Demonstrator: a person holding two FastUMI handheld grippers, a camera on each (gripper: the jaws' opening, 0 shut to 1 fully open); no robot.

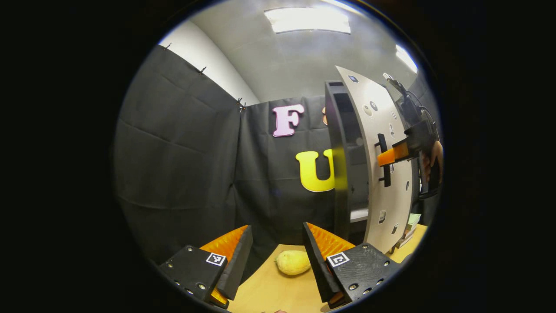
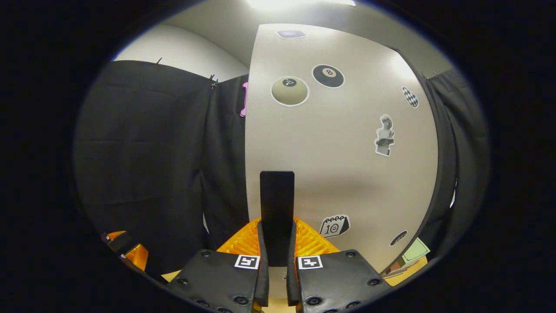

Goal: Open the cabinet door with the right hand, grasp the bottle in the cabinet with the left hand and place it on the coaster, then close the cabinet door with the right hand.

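The right gripper (image 2: 277, 256) pinches the black handle (image 2: 276, 208) of the cabinet door (image 2: 347, 152), both fingers pressed against its sides; the door stands slightly ajar from the cabinet (image 1: 341, 165). The left gripper (image 1: 278, 254) hovers with fingers spread above the counter (image 1: 278, 291), where a yellowish fruit (image 1: 293, 262) lies between them.

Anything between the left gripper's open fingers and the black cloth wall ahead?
In the left gripper view, a pale yellow lemon-like fruit lies on the light wooden table just ahead of the left gripper.
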